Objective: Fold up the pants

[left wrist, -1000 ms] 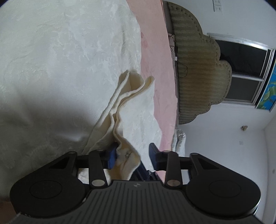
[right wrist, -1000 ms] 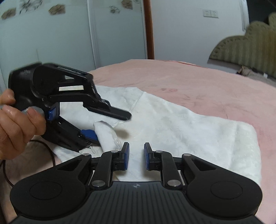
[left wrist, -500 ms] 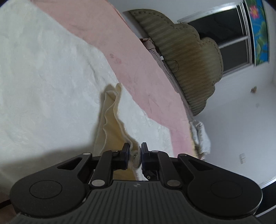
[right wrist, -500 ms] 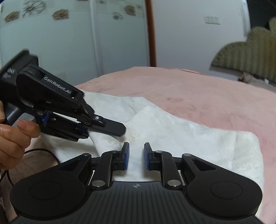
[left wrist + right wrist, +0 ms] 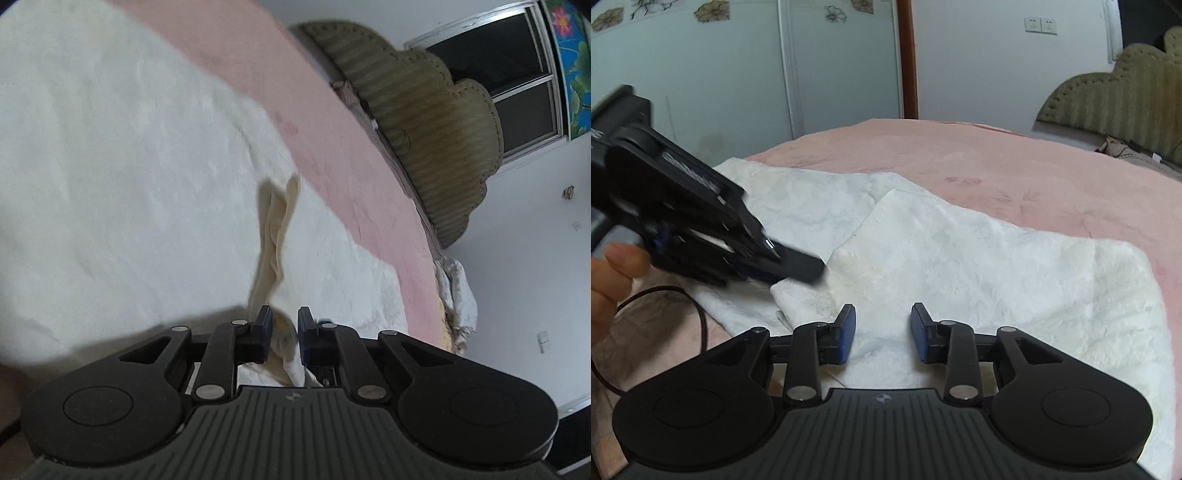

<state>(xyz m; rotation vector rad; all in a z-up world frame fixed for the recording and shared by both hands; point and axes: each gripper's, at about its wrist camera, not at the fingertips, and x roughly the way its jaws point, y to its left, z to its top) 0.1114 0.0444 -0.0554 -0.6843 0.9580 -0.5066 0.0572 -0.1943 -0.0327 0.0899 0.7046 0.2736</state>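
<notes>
White textured pants (image 5: 960, 251) lie spread on the pink bed, folded over with one layer on top. My left gripper (image 5: 283, 325) is shut on a bunched edge of the pants (image 5: 275, 236), the cream fabric running up between its blue pads. In the right wrist view the left gripper (image 5: 798, 267) is at the left, blurred, pinching the pants' near-left corner. My right gripper (image 5: 882, 332) is open and empty, low over the pants' near edge, to the right of that corner.
The pink bed sheet (image 5: 1015, 166) surrounds the pants. An olive padded headboard (image 5: 1126, 92) is at the far right, with a wardrobe (image 5: 738, 74) behind the bed. A black cable (image 5: 683, 295) trails at the left. A window (image 5: 517, 85) shows beside the headboard.
My left gripper closed on the pants' edge and moved right with it. My right gripper's jaws have opened wider in the last half second.
</notes>
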